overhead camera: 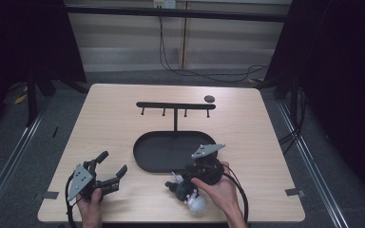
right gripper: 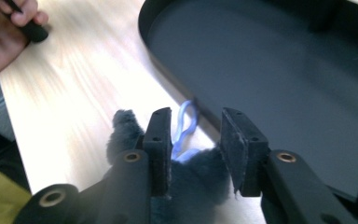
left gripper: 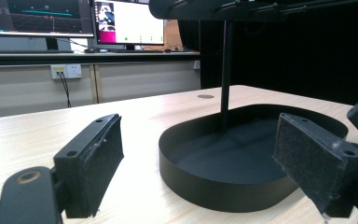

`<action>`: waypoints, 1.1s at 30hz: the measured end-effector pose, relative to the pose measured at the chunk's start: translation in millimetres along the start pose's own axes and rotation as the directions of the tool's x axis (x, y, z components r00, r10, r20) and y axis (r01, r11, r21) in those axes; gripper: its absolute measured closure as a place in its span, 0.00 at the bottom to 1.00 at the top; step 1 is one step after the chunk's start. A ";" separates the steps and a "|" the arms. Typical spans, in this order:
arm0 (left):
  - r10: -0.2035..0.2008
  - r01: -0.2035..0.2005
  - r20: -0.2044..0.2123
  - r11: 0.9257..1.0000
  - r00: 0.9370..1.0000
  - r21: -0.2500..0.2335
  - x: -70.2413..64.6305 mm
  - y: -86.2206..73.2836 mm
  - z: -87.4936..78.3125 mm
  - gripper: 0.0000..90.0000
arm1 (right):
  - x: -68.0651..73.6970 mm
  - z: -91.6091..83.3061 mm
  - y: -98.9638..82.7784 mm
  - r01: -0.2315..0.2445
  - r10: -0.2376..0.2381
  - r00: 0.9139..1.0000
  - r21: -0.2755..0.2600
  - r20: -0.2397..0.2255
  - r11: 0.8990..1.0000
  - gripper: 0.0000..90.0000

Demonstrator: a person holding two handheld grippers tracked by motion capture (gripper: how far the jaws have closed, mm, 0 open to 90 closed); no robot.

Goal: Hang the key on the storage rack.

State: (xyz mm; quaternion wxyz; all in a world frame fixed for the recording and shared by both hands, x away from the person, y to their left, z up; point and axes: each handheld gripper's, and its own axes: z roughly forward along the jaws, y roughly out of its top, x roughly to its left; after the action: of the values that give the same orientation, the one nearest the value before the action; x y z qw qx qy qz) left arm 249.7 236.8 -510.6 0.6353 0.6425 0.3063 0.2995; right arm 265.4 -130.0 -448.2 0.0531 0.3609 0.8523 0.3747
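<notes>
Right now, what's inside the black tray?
The tray holds only the stand's post, rising from its far side to the hook bar. Its near right corner is covered by the right claw, so that part cannot be checked.

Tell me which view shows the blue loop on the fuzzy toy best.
Right gripper view: the blue loop lies between that gripper's jaws, against the tray rim, above the dark fuzzy toy. In the high view the toy is small; the loop is unreadable.
</notes>
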 end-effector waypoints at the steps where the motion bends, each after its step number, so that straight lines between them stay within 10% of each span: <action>1: -0.001 0.001 0.000 1.000 1.000 0.000 0.0 0.0 0.0 0.17 | 1.5 5.2 4.2 0.002 -0.002 1.000 0.047 -0.014 0.999 0.74; 10: 0.000 0.000 0.001 1.000 1.000 0.002 0.0 0.0 -0.1 0.17 | 4.0 23.5 9.8 0.012 -0.007 0.999 0.160 -0.032 0.987 0.78; 22: 0.002 -0.002 0.003 1.000 1.000 0.001 0.3 0.1 -0.2 0.17 | 3.7 48.7 24.9 0.041 -0.027 0.999 0.352 -0.045 0.935 0.85; 33: -0.002 0.002 0.007 1.000 1.000 -0.002 0.0 0.0 0.0 0.17 | 2.8 58.8 29.0 0.073 -0.046 0.996 0.412 -0.074 0.908 0.93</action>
State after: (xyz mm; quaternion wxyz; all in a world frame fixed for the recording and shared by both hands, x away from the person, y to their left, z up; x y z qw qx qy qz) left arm 249.7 236.8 -510.5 0.6375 0.6424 0.3045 0.2970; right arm 301.3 -79.5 -470.0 -0.0398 0.3259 0.9243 0.1948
